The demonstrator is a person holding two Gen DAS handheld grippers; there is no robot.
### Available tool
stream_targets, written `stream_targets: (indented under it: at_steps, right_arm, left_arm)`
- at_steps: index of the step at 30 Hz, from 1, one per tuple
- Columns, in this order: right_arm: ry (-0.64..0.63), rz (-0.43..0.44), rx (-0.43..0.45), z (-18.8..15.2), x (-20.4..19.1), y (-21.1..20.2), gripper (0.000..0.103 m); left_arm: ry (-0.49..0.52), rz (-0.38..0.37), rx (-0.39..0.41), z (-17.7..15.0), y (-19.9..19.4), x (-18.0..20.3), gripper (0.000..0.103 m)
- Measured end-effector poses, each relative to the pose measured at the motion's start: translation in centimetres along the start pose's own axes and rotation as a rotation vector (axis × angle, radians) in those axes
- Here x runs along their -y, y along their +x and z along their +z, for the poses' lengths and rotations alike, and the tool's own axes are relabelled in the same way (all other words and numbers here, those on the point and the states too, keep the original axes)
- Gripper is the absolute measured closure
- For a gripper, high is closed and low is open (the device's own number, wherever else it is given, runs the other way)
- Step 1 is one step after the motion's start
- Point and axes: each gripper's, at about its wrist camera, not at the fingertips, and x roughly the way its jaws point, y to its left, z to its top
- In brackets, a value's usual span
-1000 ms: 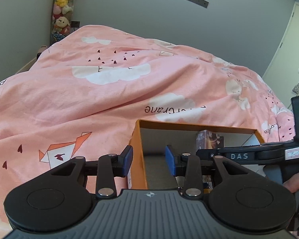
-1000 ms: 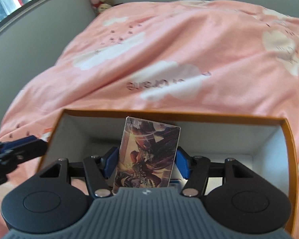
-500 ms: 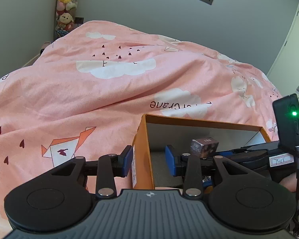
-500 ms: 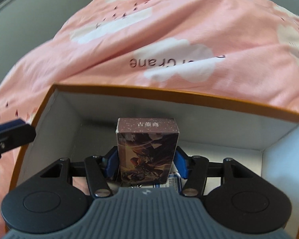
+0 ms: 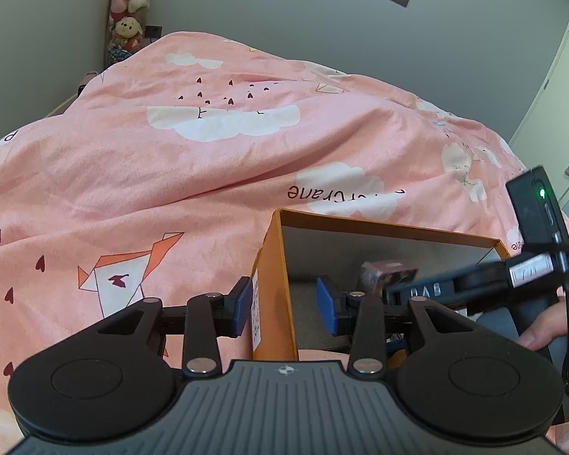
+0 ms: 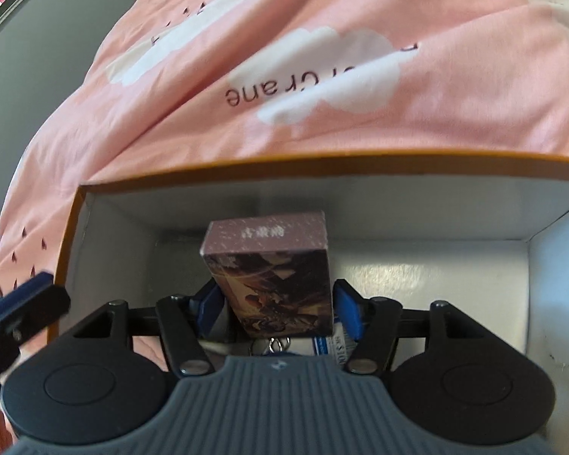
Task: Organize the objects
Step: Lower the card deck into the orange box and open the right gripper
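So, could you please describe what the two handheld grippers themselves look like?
Both are alike. The left gripper and right gripper have black linkage arms with silver pivot screws, blue pads on the jaws, two round black discs and a ribbed grey front. The right one carries white lettering, a black module with a green light and a black cable.

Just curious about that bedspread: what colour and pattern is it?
Pink bedspread with white clouds, small dark hearts and orange paper cranes; the left wrist view shows it best.

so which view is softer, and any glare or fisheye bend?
Right wrist view: motion blur smears the pink cloud-print duvet and the small illustrated card box; a glare patch sits on the orange cardboard box's white inner wall. Left wrist view: sharper, though the door frame bows.
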Motion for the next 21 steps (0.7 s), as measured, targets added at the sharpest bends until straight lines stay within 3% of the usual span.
stream_targets:
  at_steps: [4, 7, 10, 13, 15, 16, 21]
  right_arm:
    - [-0.039, 0.023, 0.027, -0.8, 0.1, -0.5, 0.026]
    - [-0.048, 0.028, 0.092, -0.8, 0.2, -2.0, 0.028]
    - [-0.049, 0.028, 0.139, -0.6, 0.1, -3.0, 0.042]
    - [-0.019, 0.072, 0.147, -0.2, 0.9, -3.1, 0.045]
    - [0.015, 0.082, 0.135, 0.1, 1.3, -2.6, 0.052]
    - [0.038, 0.066, 0.12, 0.2, 1.5, -2.2, 0.063]
    - [0.133, 0.065, 0.055, 0.1, 3.1, -0.4, 0.073]
  left_arm:
    - [-0.001, 0.001, -0.005, 0.0, 0.1, -0.1, 0.058]
    - [-0.002, 0.002, -0.006, 0.0, 0.2, 0.0, 0.058]
    - [-0.002, 0.0, -0.008, 0.0, 0.2, 0.1, 0.058]
    - [-0.002, -0.003, -0.012, 0.0, 0.3, 0.3, 0.058]
    - [-0.001, -0.004, -0.014, 0.0, 0.3, 0.3, 0.058]
    - [0.0, -0.003, -0.013, 0.0, 0.3, 0.3, 0.058]
    - [-0.002, 0.006, -0.016, 0.0, 0.4, 0.1, 0.058]
